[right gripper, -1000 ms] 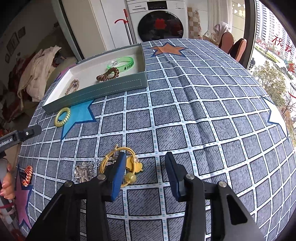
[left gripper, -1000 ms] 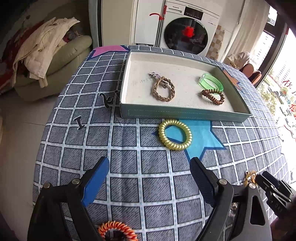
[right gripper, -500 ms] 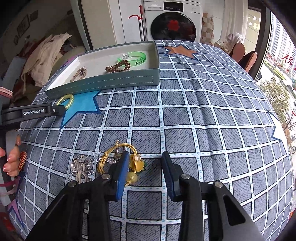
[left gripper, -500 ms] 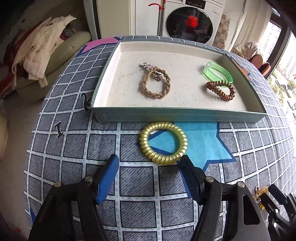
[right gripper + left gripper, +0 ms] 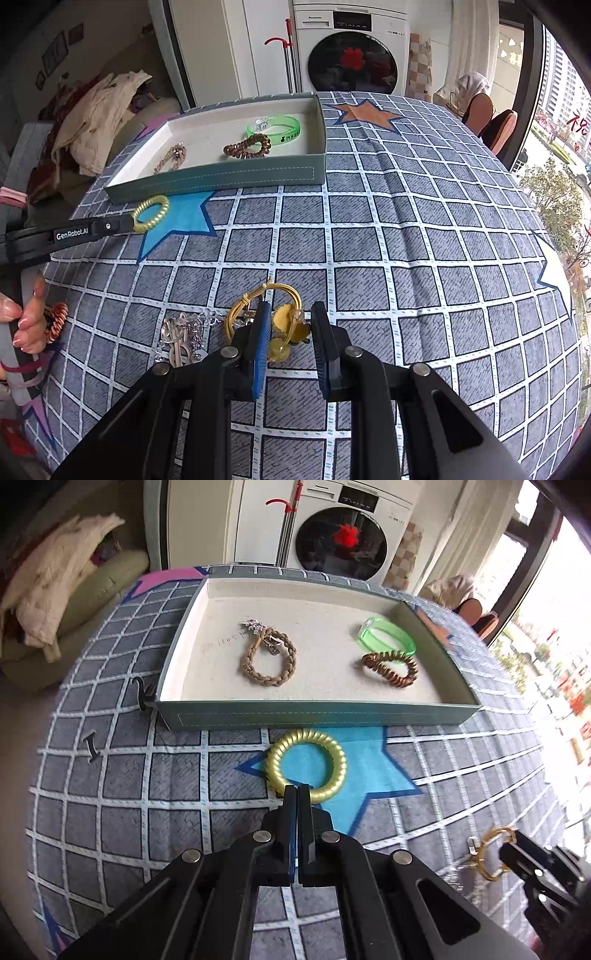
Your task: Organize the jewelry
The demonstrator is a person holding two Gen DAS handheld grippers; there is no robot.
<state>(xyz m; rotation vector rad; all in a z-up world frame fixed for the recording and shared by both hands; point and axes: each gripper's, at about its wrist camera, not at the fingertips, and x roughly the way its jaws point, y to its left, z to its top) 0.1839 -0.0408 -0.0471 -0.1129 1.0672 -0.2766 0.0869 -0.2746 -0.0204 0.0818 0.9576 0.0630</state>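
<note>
A: What covers the table?

B: A grey quilted tablecloth [image 5: 369,229] with a white grid and coloured stars. On it sits a shallow rectangular tray [image 5: 314,716], teal outside, pale lining inside.

A: And in the tray?

B: A braided tan bracelet [image 5: 267,657], a translucent green bangle [image 5: 386,637] and a coppery coil hair tie [image 5: 389,668], the last two touching.

A: The left gripper?

B: The left gripper [image 5: 297,790] reaches flat over the cloth, jaws pinched together on the near rim of a ridged gold coil ring [image 5: 306,762] lying on a blue star just in front of the tray.

A: The right one?

B: The right gripper [image 5: 288,332] hangs low, jaws moderately parted, straddling a gold wire bracelet [image 5: 258,302] with yellow charms; whether they touch it, I cannot tell. A silver chain [image 5: 181,336] lies beside it.
</note>
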